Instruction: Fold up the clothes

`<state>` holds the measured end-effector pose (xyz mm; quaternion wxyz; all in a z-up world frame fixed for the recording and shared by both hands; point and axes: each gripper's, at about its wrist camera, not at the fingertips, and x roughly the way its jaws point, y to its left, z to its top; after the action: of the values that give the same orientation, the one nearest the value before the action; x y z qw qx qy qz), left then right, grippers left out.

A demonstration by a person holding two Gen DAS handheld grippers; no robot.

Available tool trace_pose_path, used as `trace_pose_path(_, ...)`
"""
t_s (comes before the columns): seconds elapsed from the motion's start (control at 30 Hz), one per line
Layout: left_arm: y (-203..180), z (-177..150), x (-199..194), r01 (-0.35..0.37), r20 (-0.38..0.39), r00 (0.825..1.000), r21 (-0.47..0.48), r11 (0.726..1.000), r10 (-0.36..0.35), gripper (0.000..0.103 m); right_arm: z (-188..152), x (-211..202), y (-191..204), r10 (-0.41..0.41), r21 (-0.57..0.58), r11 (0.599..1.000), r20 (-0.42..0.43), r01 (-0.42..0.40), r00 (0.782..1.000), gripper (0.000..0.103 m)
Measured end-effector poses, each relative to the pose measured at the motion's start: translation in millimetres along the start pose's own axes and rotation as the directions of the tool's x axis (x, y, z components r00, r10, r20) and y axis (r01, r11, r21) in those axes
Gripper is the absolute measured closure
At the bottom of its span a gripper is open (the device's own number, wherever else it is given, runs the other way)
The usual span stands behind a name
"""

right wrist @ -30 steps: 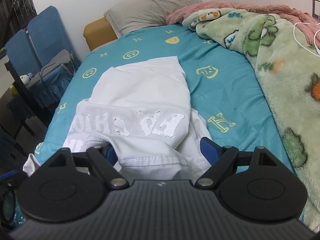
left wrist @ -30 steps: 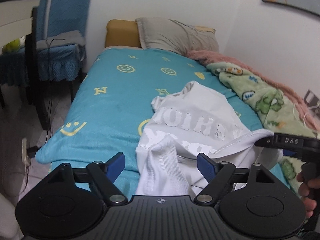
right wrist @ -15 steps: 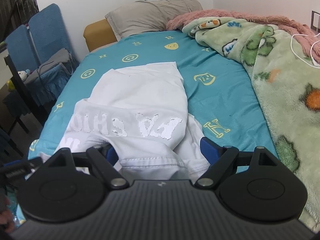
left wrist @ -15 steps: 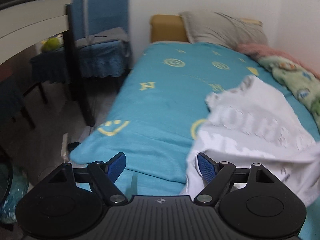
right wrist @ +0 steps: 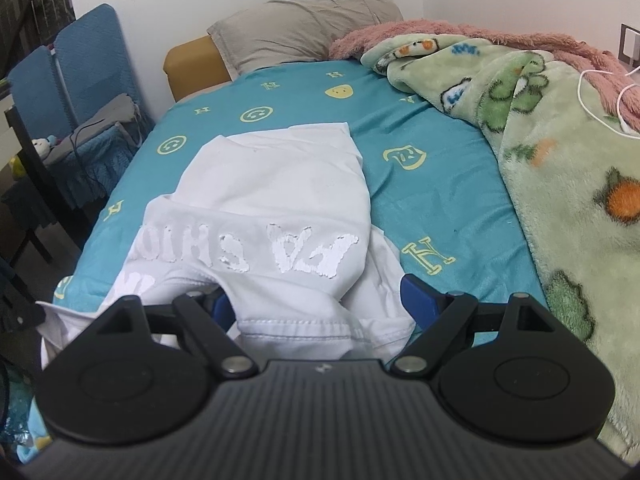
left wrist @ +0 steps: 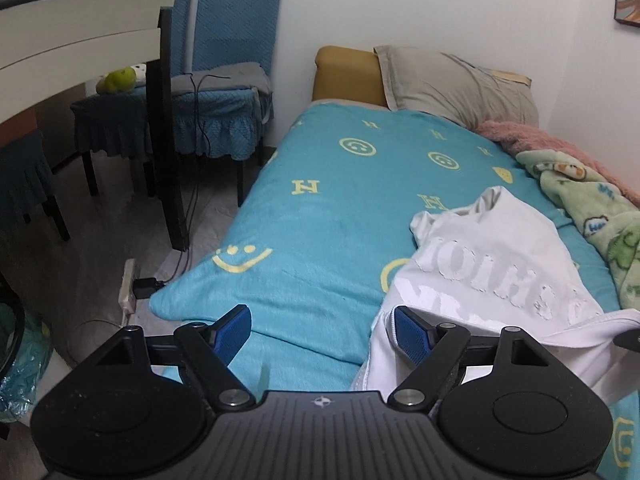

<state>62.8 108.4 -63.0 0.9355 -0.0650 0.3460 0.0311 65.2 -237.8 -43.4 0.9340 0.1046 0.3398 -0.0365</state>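
A white T-shirt (left wrist: 492, 256) with worn white lettering lies crumpled on the teal bed sheet (left wrist: 320, 220), its hem toward me. My left gripper (left wrist: 322, 330) is open over the bed's near edge. Only sheet shows between its blue pads, and the shirt's edge hangs against the right finger (left wrist: 412, 332). In the right wrist view the T-shirt (right wrist: 280, 184) spreads up the sheet (right wrist: 432, 184). My right gripper (right wrist: 318, 304) stands wide open with the stitched hem bunched loosely between its fingers. Cloth covers most of the left pad.
A green fleece blanket (right wrist: 560, 160) and a pink one are heaped along the wall side. A grey pillow (right wrist: 300, 28) lies at the head. Left of the bed stand blue-covered chairs (left wrist: 224, 60), a dark table leg (left wrist: 164, 120) and a power strip (left wrist: 128, 286) on the floor.
The left gripper swung left: the shirt that lay between its fingers now sits beside its right finger. The right gripper kept still, with the hem still between its fingers.
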Motion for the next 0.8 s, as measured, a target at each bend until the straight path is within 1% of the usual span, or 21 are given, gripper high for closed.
trace_pose_path(0.1,-2,-2,4,0.04,-0.025,0.999,0.008,0.999,-0.039,0.02,0,0,1,-0.001,0.001,1.0,-0.001,0.001,1.0,0.019)
trace_pose_path(0.23,-15,-10,18,0.1,-0.093,0.991,0.036,0.994,-0.096,0.019,0,1,1,0.0,0.004,1.0,-0.003,0.0,1.0,0.019)
trace_pose_path(0.3,-22,-12,25,0.104,-0.102,0.99,0.06,0.993,-0.097,0.019,0,0,1,-0.001,0.005,1.0,-0.004,0.001,1.0,0.019)
trace_pose_path(0.4,-29,-11,37,0.085,-0.104,0.992,0.085,0.993,-0.076,0.019,-2,0,2,-0.002,0.004,1.0,-0.003,0.002,1.0,0.019)
trace_pose_path(0.53,-32,-10,55,0.127,-0.163,0.98,0.09,0.988,-0.112,0.019,-3,-1,4,-0.005,0.001,1.0,-0.002,0.005,1.0,0.019)
trace_pose_path(0.6,-33,-12,56,0.118,-0.177,0.979,0.104,0.988,-0.098,0.019,-4,-3,4,-0.009,0.0,1.0,0.001,0.009,1.0,0.019)
trace_pose_path(0.67,-33,-14,54,0.09,-0.195,0.979,0.12,0.989,-0.065,0.019,-4,-5,4,-0.017,0.005,1.0,0.01,0.017,1.0,0.019)
trace_pose_path(0.73,-29,-17,48,0.031,-0.202,0.979,0.111,0.993,-0.008,0.018,-4,-9,3,-0.037,0.011,0.999,0.043,0.036,0.998,0.019)
trace_pose_path(0.8,-22,-21,38,-0.033,-0.206,0.977,0.085,0.996,0.05,0.017,-5,-19,3,-0.07,0.019,0.998,0.116,0.068,0.991,0.019)
